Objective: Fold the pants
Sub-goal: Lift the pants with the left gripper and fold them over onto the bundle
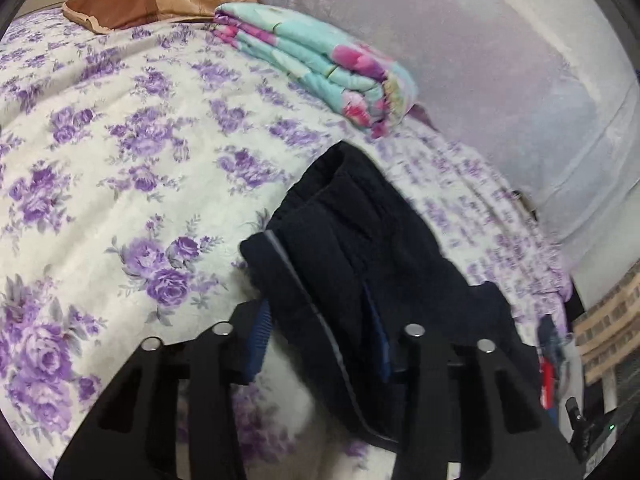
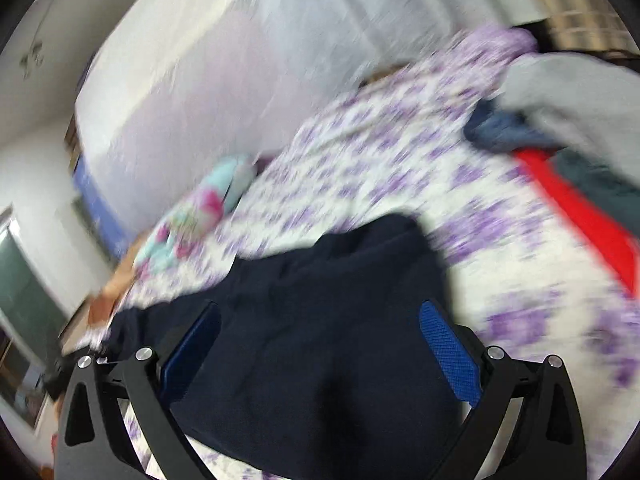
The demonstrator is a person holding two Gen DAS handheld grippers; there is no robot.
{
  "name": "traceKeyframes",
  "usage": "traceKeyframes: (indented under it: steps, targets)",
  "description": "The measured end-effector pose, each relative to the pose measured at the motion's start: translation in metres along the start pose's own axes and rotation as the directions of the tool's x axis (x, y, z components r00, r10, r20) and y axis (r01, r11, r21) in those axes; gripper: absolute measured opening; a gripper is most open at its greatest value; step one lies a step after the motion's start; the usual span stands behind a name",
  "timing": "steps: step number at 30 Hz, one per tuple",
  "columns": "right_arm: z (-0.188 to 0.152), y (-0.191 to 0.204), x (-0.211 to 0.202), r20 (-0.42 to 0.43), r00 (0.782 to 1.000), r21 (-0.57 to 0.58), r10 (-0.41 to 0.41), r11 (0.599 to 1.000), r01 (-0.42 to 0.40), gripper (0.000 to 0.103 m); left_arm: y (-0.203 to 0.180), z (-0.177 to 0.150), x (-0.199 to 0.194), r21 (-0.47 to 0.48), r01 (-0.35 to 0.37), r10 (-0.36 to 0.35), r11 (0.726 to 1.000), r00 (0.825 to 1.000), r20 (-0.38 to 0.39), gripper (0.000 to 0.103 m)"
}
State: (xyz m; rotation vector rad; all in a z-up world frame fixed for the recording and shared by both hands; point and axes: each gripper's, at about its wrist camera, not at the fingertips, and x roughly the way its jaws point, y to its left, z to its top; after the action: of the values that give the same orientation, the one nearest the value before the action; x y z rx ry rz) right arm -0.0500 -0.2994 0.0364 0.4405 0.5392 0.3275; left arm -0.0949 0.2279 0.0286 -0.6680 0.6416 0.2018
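Note:
Dark navy pants [image 1: 352,240] with a thin grey side stripe lie bunched on the purple-flowered bedsheet [image 1: 120,160]. My left gripper [image 1: 320,320] is shut on the near end of them. The cloth fills the gap between the blue pads [image 1: 260,340] and hides most of the right one. The right wrist view is blurred. There the pants [image 2: 320,320] spread flat, and my right gripper [image 2: 320,308] hangs over them. Its blue pads [image 2: 448,352] stand wide apart and do not press on the cloth.
A folded teal and pink quilt [image 1: 320,64] lies at the far edge by the pale wall [image 1: 500,80]. A brown cushion [image 1: 152,0] sits behind it. A red item [image 2: 580,208], a grey cloth [image 2: 568,92] and blue denim [image 2: 500,128] are piled at the right.

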Motion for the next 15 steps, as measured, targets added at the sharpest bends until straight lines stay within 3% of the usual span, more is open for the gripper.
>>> traceKeyframes:
  steps: [3,6,8,10,13,15]
  targets:
    - [-0.002,-0.021,-0.018,0.017,0.997,0.019,-0.070,0.997,0.070,0.100,-0.031,0.000,-0.020,0.112,-0.024,0.017,0.993,0.998,0.064,0.031]
    - [-0.003,-0.055,-0.026,-0.016,0.999,0.146,-0.036,0.989,0.037,0.100,-0.087,-0.008,-0.044,0.284,-0.079,0.032,0.956,0.986,0.166,0.030]
    - [-0.005,-0.081,-0.028,0.008,0.999,0.271,0.045,0.961,-0.045,0.100,-0.135,-0.020,-0.055,0.406,-0.110,0.016,0.907,0.974,0.228,0.029]
    - [-0.005,-0.090,-0.030,0.042,0.996,0.308,0.081,0.947,-0.090,0.100,-0.181,-0.035,-0.064,0.511,-0.106,-0.030,0.853,0.968,0.251,0.028]
    - [-0.006,-0.084,-0.029,0.055,0.995,0.284,0.084,0.954,-0.096,0.100,-0.250,-0.065,-0.066,0.638,-0.043,-0.124,0.769,0.969,0.215,0.028]
    - [-0.005,-0.086,-0.029,0.061,0.993,0.288,0.098,0.951,-0.112,0.100,-0.301,-0.099,-0.055,0.729,0.019,-0.191,0.684,0.969,0.154,0.028]
